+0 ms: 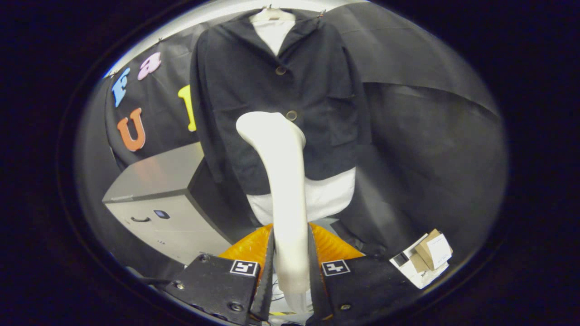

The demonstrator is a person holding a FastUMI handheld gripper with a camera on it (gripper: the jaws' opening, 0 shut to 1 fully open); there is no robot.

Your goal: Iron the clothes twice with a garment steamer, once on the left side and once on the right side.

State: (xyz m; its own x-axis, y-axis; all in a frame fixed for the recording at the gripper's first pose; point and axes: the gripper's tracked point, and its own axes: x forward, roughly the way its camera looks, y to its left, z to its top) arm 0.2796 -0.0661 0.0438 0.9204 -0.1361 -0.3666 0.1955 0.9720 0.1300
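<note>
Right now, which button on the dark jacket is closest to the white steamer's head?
The lower button, just beside the steamer head held in the hand-held gripper; the upper button sits higher.

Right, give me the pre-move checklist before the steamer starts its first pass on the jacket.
1. Gripper shut on steamer: ok, both fingers press its handle.
2. Steamer head up near the jacket: ok, just below the lower button.
3. Head touching the cloth: cannot tell.
4. Jacket hanging straight, front facing: ok.
5. Steam coming out: cannot tell.
6. Grey cabinet apart from the jacket's left side: ok.
</note>
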